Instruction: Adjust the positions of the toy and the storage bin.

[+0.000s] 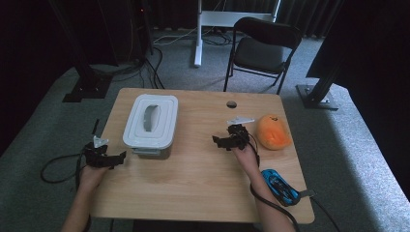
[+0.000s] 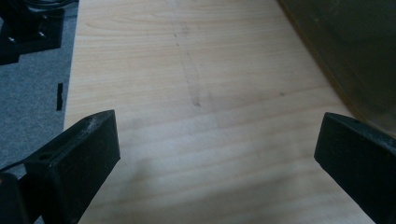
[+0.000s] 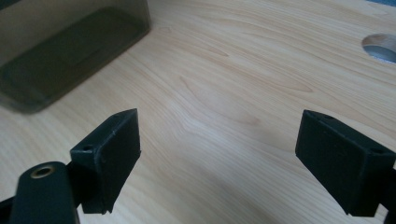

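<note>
A lidded container [image 1: 150,121] with a white lid and smoky see-through walls stands on the left half of the wooden table [image 1: 193,169]. My left gripper [image 1: 112,158] rests at the table's left edge, just left of the container, and is open. Bare wood lies between the spread jaws of my left gripper [image 2: 217,154], and the container wall [image 2: 345,56] runs along the right. Near the table's middle right, my right gripper [image 1: 221,141] is open and points toward the container. My right gripper [image 3: 219,158] holds nothing, and the container [image 3: 70,46] lies ahead at the upper left.
An orange plush toy [image 1: 273,131] lies right of my right hand. A blue object [image 1: 279,186] sits near the front right corner. A cable hole [image 1: 231,104] [image 3: 380,46] pierces the table's far side. A black chair [image 1: 263,48] stands beyond the table.
</note>
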Demonstrator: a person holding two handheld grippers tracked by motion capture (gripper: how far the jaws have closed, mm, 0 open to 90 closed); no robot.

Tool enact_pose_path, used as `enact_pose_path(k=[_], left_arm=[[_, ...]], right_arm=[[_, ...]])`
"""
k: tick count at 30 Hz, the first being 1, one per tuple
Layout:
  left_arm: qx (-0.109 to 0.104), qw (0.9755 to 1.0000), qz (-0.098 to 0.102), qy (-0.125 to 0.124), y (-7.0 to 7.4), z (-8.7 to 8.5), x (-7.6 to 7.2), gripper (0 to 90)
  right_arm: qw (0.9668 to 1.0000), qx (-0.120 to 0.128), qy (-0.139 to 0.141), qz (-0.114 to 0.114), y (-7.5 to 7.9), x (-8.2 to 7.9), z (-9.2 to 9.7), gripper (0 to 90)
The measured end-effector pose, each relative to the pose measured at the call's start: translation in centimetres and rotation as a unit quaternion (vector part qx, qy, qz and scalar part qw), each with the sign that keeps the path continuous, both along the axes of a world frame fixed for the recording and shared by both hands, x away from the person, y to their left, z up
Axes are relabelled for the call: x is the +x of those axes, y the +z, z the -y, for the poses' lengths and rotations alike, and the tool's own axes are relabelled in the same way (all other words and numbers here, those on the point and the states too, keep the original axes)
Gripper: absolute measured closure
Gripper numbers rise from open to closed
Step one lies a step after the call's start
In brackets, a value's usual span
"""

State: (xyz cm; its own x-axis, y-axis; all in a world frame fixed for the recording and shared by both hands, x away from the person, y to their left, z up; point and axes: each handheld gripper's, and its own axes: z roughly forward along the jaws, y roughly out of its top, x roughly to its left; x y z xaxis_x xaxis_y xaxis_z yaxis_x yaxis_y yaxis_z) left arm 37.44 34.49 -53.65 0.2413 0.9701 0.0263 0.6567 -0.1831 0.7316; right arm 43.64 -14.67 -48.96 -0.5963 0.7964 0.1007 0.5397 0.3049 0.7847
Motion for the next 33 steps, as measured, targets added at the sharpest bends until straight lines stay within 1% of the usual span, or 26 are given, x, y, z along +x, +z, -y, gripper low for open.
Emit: enact_pose_path(k=[3, 4, 5, 6, 8, 10, 12, 13, 14, 15, 16, 17, 18, 19, 22, 24, 26, 27, 28, 29, 30, 33], left_arm=[[0.003, 1.0000, 0.001, 0.001, 0.1, -0.1, 0.6, 0.6], [0.003, 1.0000, 0.001, 0.001, 0.1, -0.1, 0.6, 0.6], [0.004, 1.0000, 0.002, 0.001, 0.2, -0.2, 0.9, 0.6], [0.003, 1.0000, 0.002, 0.002, 0.2, -0.2, 1.1, 0.6], [0.004, 1.0000, 0.001, 0.003, 0.3, -0.3, 1.5, 0.6], [0.003, 1.0000, 0.005, 0.006, 0.5, -0.3, 1.9, 0.6], [0.007, 1.0000, 0.006, 0.003, 0.7, -0.2, 2.3, 0.6], [0.007, 0.9999, 0.007, 0.002, 0.9, -0.2, 2.6, 0.6], [0.004, 1.0000, 0.008, 0.002, 1.0, -0.2, 2.8, 0.6], [0.004, 0.9999, 0.009, 0.002, 1.1, -0.1, 3.1, 0.6], [0.004, 0.9999, 0.009, 0.002, 1.1, -0.1, 3.1, 0.6], [0.010, 0.9999, 0.011, 0.001, 1.4, 0.1, 3.4, 0.6], [0.009, 0.9999, 0.012, 0.000, 1.4, 0.2, 3.6, 0.6], [0.009, 0.9999, 0.012, -0.003, 1.5, 0.4, 3.8, 0.6], [0.013, 0.9998, 0.009, -0.009, 1.5, 0.7, 4.3, 0.6], [0.011, 0.9999, 0.008, -0.010, 1.5, 0.8, 4.6, 0.6], [0.003, 0.9999, 0.011, -0.008, 1.5, 0.9, 5.0, 0.6], [0.003, 0.9999, 0.010, -0.008, 1.5, 0.9, 5.2, 0.7], [0.003, 0.9999, 0.010, -0.008, 1.5, 0.9, 5.2, 0.6], [0.015, 0.9998, 0.009, -0.010, 1.5, 1.1, 5.6, 0.6], [0.018, 0.9997, 0.007, -0.013, 1.5, 1.2, 5.7, 0.6], [0.030, 0.9994, 0.008, -0.016, 1.6, 1.5, 6.3, 0.6]], right_arm=[[1.0000, -0.002, -0.002, -0.003, -0.6, 0.4, -1.2, 13.5], [1.0000, -0.002, -0.002, -0.003, -0.6, 0.4, -1.2, 13.5], [1.0000, -0.001, -0.001, -0.005, -0.8, 0.5, -1.5, 13.5], [1.0000, 0.003, 0.000, -0.008, -1.1, 0.7, -2.4, 13.5], [0.9999, 0.005, -0.001, -0.009, -1.4, 1.0, -3.2, 13.5], [0.9999, 0.006, -0.002, -0.014, -1.7, 1.3, -4.0, 13.5], [0.9998, 0.014, 0.000, -0.017, -2.0, 1.5, -4.9, 13.5], [0.9998, 0.011, 0.000, -0.018, -2.1, 1.6, -5.3, 13.5], [0.9998, 0.010, 0.001, -0.016, -2.2, 1.7, -5.8, 13.5], [0.9998, 0.013, 0.001, -0.016, -2.3, 1.8, -6.2, 13.5], [0.9998, 0.013, 0.001, -0.016, -2.3, 1.8, -6.2, 13.5], [0.9997, 0.015, 0.002, -0.017, -2.3, 1.9, -6.6, 13.5], [0.9997, 0.018, -0.001, -0.015, -2.4, 2.1, -7.3, 13.5], [0.9996, 0.022, 0.000, -0.019, -2.4, 2.2, -7.7, 13.5], [0.9995, 0.023, 0.001, -0.021, -2.6, 2.4, -8.7, 13.5], [0.9995, 0.020, 0.004, -0.024, -2.7, 2.6, -9.5, 13.5], [0.9995, 0.016, 0.007, -0.025, -2.7, 2.7, -10.2, 13.4], [0.9996, 0.013, 0.009, -0.023, -2.7, 2.8, -10.5, 13.4], [0.9996, 0.013, 0.009, -0.023, -2.7, 2.8, -10.5, 13.4], [0.9996, 0.012, 0.010, -0.022, -2.7, 2.9, -10.8, 13.3], [0.9997, 0.003, 0.010, -0.022, -2.6, 3.3, -11.2, 13.2], [0.9997, 0.008, 0.006, -0.021, -2.4, 3.6, -11.7, 13.2]])
